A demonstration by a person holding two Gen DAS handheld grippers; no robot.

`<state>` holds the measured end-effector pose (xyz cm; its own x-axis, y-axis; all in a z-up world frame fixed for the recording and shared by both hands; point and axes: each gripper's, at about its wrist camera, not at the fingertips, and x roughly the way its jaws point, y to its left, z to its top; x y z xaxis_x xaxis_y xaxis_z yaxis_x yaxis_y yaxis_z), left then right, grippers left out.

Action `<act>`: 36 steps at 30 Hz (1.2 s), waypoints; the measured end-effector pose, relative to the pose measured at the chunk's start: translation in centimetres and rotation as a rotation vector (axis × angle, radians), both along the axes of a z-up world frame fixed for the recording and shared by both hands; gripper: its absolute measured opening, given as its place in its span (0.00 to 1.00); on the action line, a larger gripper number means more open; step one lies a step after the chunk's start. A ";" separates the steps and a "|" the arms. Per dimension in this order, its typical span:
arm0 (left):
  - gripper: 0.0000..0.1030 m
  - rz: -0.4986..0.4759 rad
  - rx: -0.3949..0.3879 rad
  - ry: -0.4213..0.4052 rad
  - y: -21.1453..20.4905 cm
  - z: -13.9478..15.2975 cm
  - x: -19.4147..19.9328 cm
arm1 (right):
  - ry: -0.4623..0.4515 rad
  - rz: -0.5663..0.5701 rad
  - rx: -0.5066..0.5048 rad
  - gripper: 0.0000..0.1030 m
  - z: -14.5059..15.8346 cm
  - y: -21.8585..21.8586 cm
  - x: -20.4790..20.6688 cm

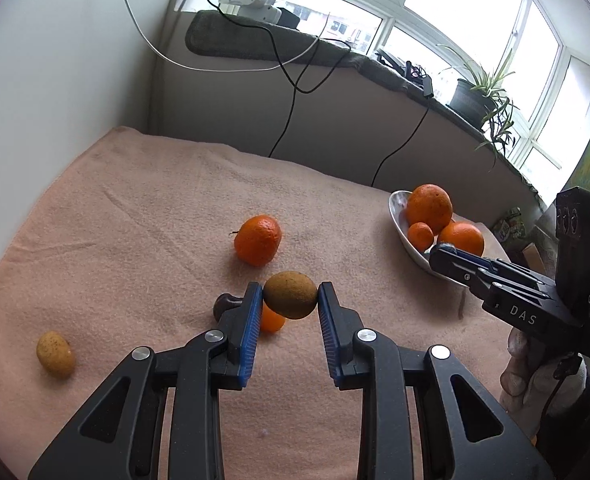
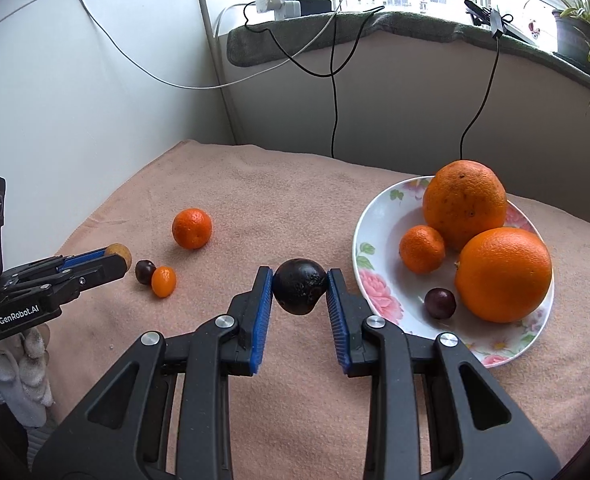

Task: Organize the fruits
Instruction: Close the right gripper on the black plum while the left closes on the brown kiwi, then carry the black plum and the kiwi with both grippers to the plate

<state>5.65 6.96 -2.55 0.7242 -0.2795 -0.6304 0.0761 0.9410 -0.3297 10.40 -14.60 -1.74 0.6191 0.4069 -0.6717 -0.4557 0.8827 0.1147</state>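
Blue-padded fingers (image 1: 255,312) of the left gripper (image 1: 290,300) pinch a brown-green oval fruit (image 1: 290,294); the right gripper (image 2: 299,286) clamps a wrinkled dark purple fruit (image 2: 299,286) beside the floral white plate (image 2: 379,292) of oranges (image 2: 503,274) near the tabletop's right edge.

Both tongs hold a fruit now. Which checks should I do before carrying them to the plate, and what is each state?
1. Left tongs shut on brown fruit: ok.
2. Right tongs shut on dark fruit: ok.
3. Both fruits lifted off the towel: ok.
4. Free spot on plate: ok, near rim.
5. Big oranges stable: cannot tell.
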 end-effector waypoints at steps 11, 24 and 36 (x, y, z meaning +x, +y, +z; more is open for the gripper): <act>0.26 -0.096 -0.027 -0.027 -4.9 0.9 2.6 | -0.017 -0.092 0.005 0.28 0.8 -4.5 0.0; 0.26 -0.204 -0.024 -0.018 -10.3 1.0 6.4 | -0.023 -0.095 -0.026 0.28 0.4 -4.6 0.2; 0.26 -0.238 -0.022 0.011 -12.4 0.4 8.6 | -0.014 -0.094 -0.051 0.28 -0.2 -4.6 0.8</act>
